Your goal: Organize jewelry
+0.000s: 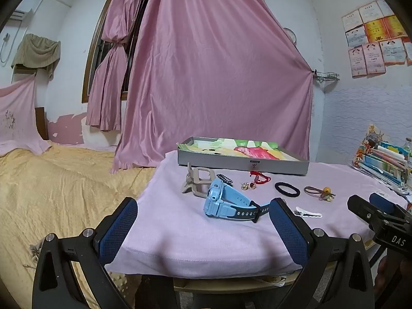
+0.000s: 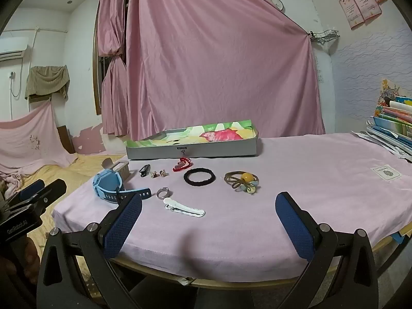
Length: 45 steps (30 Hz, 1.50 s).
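Both grippers hung just off the near table edge, tipped slightly down. Left gripper (image 1: 203, 231): jaws spread to their widest, nothing between the blue pads. Right gripper (image 2: 208, 226): likewise wide and empty. Judged as a ready stance, no item yet chosen.

Pink cloth (image 2: 296, 180): spread over the table, probably to keep small pieces from sliding and to set them off clearly.

Blue watch (image 1: 221, 203): nearest the left gripper, lying on its side, strap trailing toward the right pad.

White hair clip (image 2: 184, 208): flat, just ahead of the right gripper's left pad. Silver ring (image 2: 163, 193): just beyond the clip.

Black hair tie (image 2: 199, 176): flat, mid-cloth. Brown hair tie with a yellow bead (image 2: 242, 181): to its right, apart. Red cord bracelet (image 2: 182, 166): close to the box front. Small earrings (image 2: 158, 173) and a dark small clip (image 2: 145, 170): in a row to its left. Beige claw clip (image 1: 198, 184): behind the watch.

Grey open box (image 2: 193, 150): at the far side, lined with a flowered print, no jewelry visible inside; presumably the destination. All pieces lay loose in front of it.
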Each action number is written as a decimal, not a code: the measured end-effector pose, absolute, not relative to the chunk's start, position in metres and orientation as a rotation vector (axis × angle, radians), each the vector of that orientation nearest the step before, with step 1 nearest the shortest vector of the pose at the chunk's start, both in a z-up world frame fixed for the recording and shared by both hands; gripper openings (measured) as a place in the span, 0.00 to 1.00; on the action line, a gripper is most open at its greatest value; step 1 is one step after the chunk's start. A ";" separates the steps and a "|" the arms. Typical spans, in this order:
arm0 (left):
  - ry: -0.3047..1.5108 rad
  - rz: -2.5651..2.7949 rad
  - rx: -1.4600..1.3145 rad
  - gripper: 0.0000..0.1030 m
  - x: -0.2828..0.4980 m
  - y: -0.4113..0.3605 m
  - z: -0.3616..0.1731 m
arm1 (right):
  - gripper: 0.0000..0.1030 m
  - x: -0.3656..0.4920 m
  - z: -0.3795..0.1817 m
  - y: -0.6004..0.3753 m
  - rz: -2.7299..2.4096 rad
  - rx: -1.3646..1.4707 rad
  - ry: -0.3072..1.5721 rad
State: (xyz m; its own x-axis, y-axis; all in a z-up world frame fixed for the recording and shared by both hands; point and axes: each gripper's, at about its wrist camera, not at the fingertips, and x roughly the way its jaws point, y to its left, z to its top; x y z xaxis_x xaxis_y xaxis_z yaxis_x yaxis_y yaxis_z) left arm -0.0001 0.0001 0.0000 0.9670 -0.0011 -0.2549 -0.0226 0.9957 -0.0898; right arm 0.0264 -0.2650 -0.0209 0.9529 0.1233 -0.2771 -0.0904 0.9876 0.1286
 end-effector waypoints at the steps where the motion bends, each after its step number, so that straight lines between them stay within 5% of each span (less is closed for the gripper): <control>1: 0.260 0.010 -0.096 1.00 0.000 0.000 0.000 | 0.99 0.027 -0.021 -0.265 0.109 0.116 0.290; 45: 0.264 0.006 -0.090 1.00 0.000 -0.001 0.000 | 0.99 0.030 -0.027 -0.260 0.114 0.123 0.304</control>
